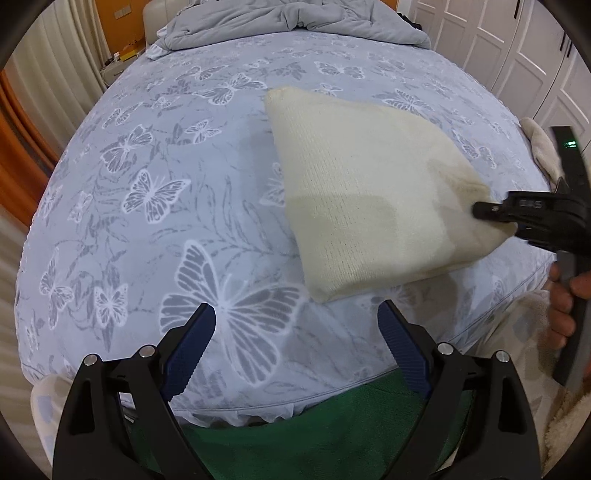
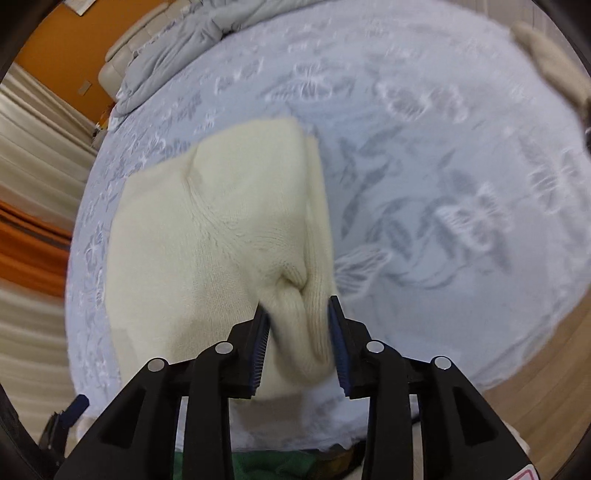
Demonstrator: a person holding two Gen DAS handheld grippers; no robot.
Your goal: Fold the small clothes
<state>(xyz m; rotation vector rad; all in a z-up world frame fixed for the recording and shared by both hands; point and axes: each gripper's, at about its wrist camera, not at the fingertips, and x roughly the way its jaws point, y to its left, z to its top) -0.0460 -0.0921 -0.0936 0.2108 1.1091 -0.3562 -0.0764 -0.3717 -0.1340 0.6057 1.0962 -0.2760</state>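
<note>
A cream knitted garment point(image 1: 369, 192) lies folded on the butterfly-print bed sheet point(image 1: 147, 206). My right gripper point(image 2: 297, 314) is shut on a bunched fold at the garment's point(image 2: 221, 229) near right corner; it shows in the left wrist view point(image 1: 480, 212) at the garment's right edge. My left gripper point(image 1: 297, 317) is open and empty above the sheet, just short of the garment's near corner.
A grey duvet point(image 1: 295, 26) is heaped at the head of the bed. Another cream piece point(image 1: 543, 147) lies at the bed's right edge, also in the right wrist view point(image 2: 554, 66). Green cloth point(image 1: 314, 443) hangs below the near bed edge. White cupboards point(image 1: 517, 55) stand right.
</note>
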